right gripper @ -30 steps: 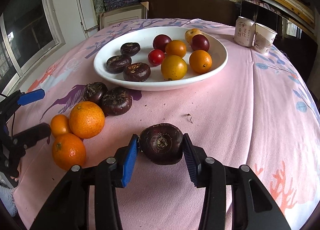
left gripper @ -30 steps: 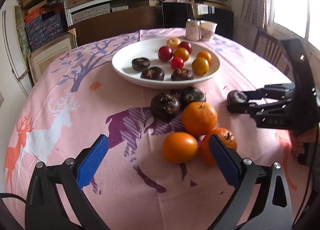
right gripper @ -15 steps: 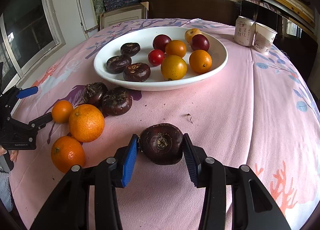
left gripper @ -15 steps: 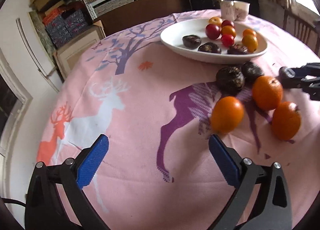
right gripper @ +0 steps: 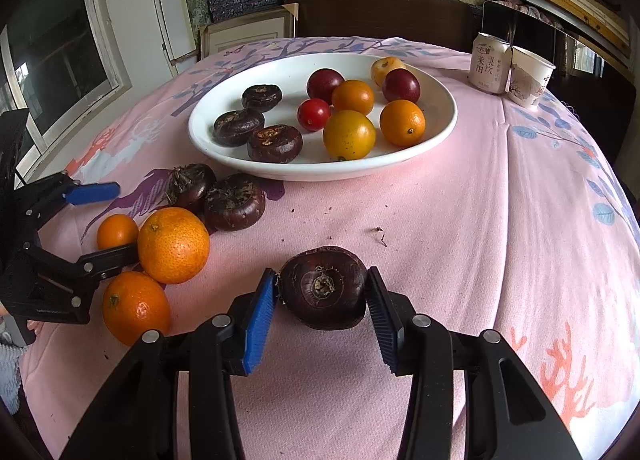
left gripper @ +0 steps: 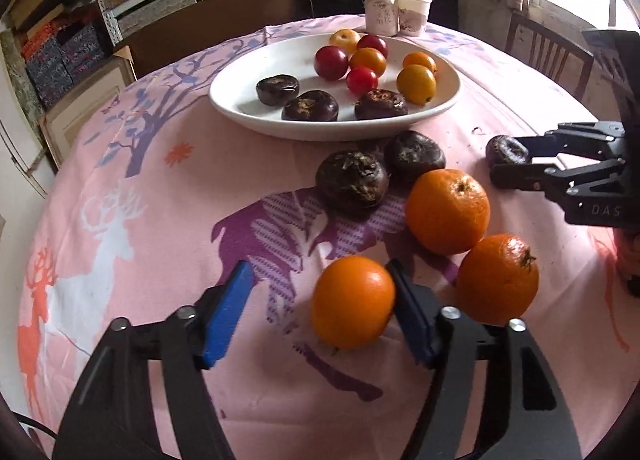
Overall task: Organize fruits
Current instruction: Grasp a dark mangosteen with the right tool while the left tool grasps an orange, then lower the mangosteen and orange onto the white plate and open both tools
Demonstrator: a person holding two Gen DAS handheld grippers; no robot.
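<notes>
My right gripper (right gripper: 322, 306) is shut on a dark water chestnut (right gripper: 323, 287) just above the pink cloth; it also shows in the left wrist view (left gripper: 507, 149). My left gripper (left gripper: 320, 300) is open, its jaws on either side of a small orange (left gripper: 352, 306) that touches the right pad. Two larger oranges (left gripper: 448, 210) (left gripper: 498, 278) and two dark chestnuts (left gripper: 352, 183) (left gripper: 414, 155) lie beside it. The white plate (right gripper: 224, 148) holds three chestnuts (right gripper: 274, 143), plums, a red tomato and orange fruits.
A can (right gripper: 489, 62) and a paper cup (right gripper: 528, 76) stand behind the plate at the table's far edge. A wooden chair (left gripper: 548, 52) is beyond the table at right. Shelves with boxes line the back wall.
My left gripper swung back toward the fruits and moved in around the small orange. My right gripper has stayed still, holding the chestnut.
</notes>
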